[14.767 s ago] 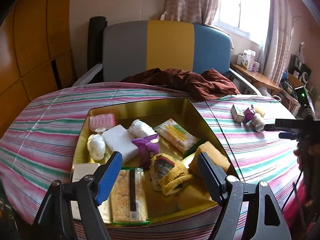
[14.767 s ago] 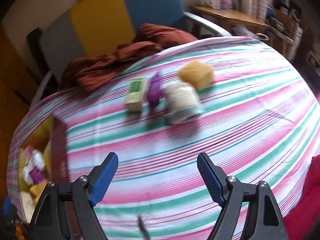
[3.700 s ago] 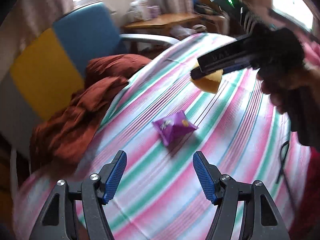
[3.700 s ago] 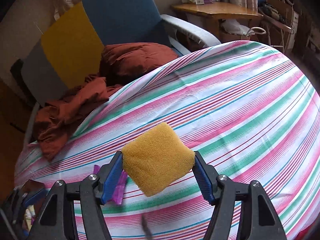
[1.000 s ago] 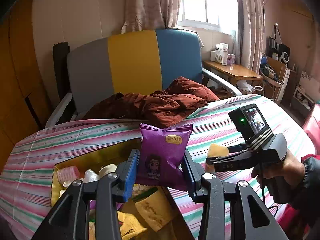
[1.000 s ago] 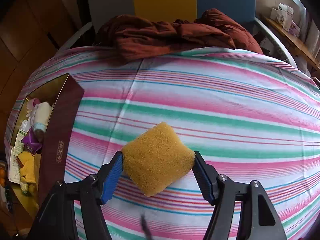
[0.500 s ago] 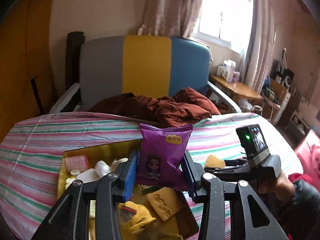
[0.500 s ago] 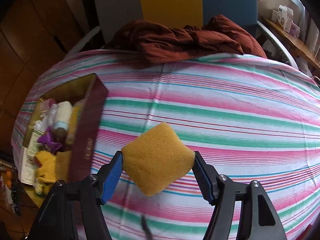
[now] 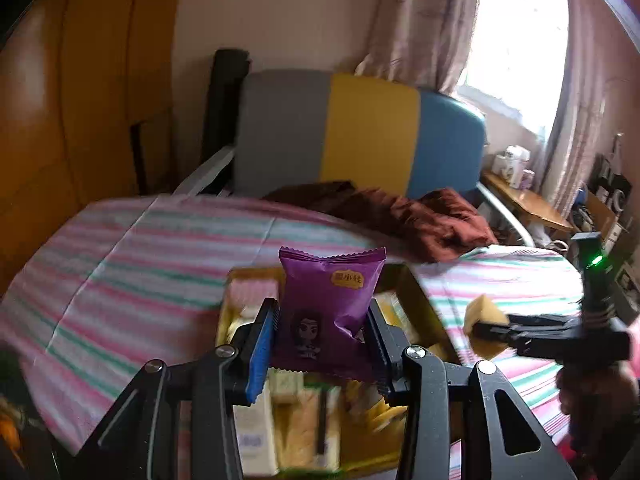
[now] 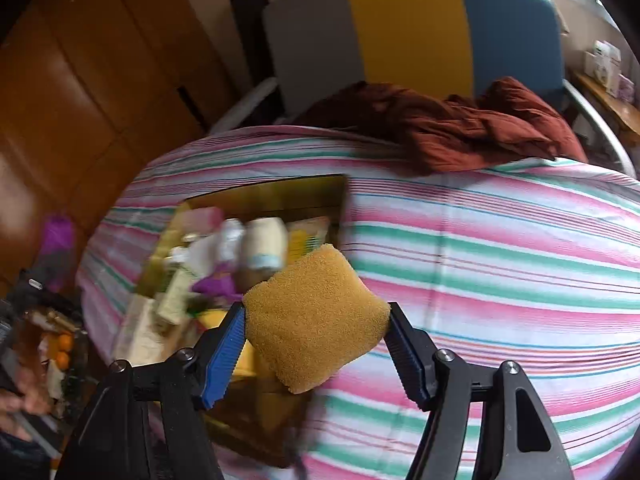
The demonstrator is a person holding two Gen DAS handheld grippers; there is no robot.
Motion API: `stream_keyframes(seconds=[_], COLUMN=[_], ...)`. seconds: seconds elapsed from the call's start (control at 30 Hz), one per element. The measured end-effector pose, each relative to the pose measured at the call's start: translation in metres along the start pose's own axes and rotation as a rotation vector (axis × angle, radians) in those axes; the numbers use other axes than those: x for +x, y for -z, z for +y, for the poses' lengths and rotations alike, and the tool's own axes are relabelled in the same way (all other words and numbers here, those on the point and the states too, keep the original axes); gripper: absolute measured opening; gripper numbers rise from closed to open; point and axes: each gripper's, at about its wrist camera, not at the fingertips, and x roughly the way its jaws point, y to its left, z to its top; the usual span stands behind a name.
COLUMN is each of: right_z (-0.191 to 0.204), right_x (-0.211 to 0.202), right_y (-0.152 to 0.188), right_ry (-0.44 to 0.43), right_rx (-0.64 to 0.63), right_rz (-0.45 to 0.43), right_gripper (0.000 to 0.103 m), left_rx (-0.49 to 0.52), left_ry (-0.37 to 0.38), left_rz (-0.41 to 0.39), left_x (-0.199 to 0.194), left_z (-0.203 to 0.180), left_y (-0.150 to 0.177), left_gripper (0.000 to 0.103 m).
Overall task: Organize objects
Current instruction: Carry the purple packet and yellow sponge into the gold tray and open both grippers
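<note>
Left wrist view: the left gripper (image 9: 322, 334) is clamped on an upright purple snack packet (image 9: 326, 312), held above the open gold-lined box (image 9: 416, 300) of assorted items on the striped tablecloth (image 9: 132, 264). To the right, the right gripper (image 9: 486, 330) is seen side-on, gripping a yellow sponge (image 9: 482, 314). Right wrist view: the right gripper (image 10: 316, 340) is clamped on the yellow sponge (image 10: 314, 322), held at the box's (image 10: 280, 194) near right edge. A brown garment (image 10: 460, 128) lies at the table's far side.
</note>
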Motion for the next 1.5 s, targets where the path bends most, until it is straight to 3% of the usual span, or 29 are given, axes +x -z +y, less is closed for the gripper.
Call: stream_keyframes(seconds=[0.2,0.37,0.93,1.03,1.23,1.5], right_z=[0.031,0.036,0.034,0.031,0.030,0.038], right_x=[0.018,0.028,0.063,0.067,0.070,0.060], right_y=[0.007,-0.003,-0.034,-0.033,-0.032,-0.031], right_ry=[-0.019,-0.005,0.028,0.017,-0.039,-0.015], right_rx=[-0.019,-0.001,0.036,0.046,0.060,0.036], right_rz=[0.006,0.005,0.028,0.036,0.042,0.009], right_gripper=[0.069,0.069,0.074,0.077,0.084,0.086], left_rx=[-0.013,0.039,0.039,0.038,0.026,0.015], left_ry=[-0.026,-0.037,-0.036,-0.038,-0.044,-0.057], left_rz=[0.086,0.085,0.104,0.101,0.106,0.085], left_x=[0.021,0.031,0.060,0.062,0.066,0.060], left_z=[0.011,-0.003,-0.018,-0.018,-0.016,-0.013], left_y=[0.049,0.061,0.059,0.059,0.060,0.059], left_gripper=[0.043,0.043,0.046,0.056,0.060,0.070])
